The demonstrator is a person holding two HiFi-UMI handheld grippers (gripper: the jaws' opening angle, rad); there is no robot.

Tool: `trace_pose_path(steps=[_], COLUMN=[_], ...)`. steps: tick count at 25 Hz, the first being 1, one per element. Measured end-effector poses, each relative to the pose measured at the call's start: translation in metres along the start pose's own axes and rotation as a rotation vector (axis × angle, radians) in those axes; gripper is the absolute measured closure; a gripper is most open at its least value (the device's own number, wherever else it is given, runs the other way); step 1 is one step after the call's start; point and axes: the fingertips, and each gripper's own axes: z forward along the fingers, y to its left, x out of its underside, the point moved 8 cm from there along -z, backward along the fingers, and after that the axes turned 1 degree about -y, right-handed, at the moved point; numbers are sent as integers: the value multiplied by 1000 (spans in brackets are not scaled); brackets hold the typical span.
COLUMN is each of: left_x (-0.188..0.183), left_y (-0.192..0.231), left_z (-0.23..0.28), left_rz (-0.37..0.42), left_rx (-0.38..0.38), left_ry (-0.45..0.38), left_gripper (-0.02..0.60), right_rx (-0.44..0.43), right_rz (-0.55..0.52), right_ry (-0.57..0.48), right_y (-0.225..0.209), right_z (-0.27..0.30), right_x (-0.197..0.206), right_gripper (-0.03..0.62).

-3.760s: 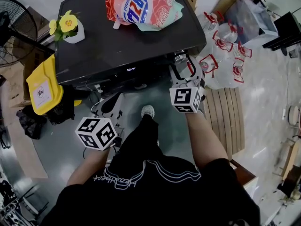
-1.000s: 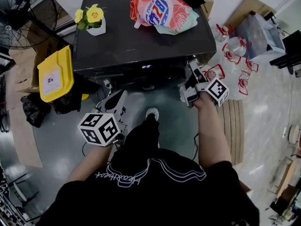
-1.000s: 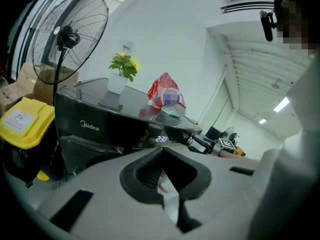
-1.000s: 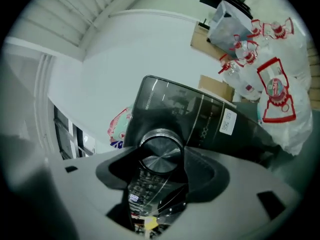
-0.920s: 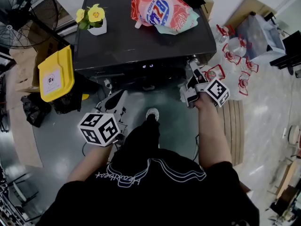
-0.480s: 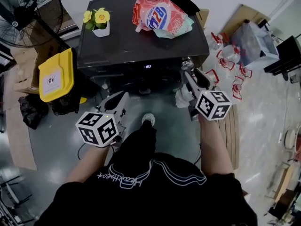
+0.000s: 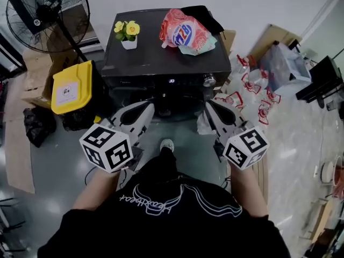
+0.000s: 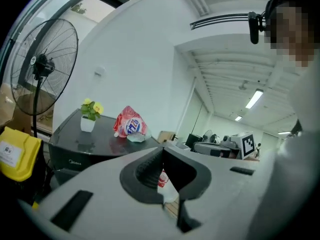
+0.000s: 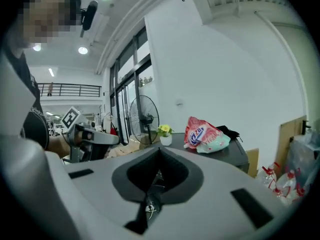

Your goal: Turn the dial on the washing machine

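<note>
Jaws of the right gripper (image 7: 210, 107) have just been closing and are pressed together, nothing between them; the left gripper (image 7: 145, 109) is also shut. Both are held apart from the washing machine (image 7: 156, 47), whose seemingly silver dial (image 7: 209, 80) is set at its front panel's right.

Surface: flat top of black washing machine (image 7: 156, 52) | red detergent bag (image 7: 185, 32) lying at back | left of bag: white flower pot (image 7: 128, 37) | behind bag: black cloth (image 7: 203, 15)
</note>
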Motion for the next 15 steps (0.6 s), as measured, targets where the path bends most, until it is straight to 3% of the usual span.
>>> trace_pose_path(steps=[6,15], left_x=[-25,-36], left_y=[-37,-59], left_z=[-27,-34], left_rz=[59,145], left_rx=[57,111], left_ry=[-50,-79], left_gripper=[577,577], right_rx=[-69,-91], right_rz=[-88,-95], right_ry=[-24,-90], right_y=[34,45], right_z=[-25,-42], right_x=[-19,-40], right_gripper=[590,591])
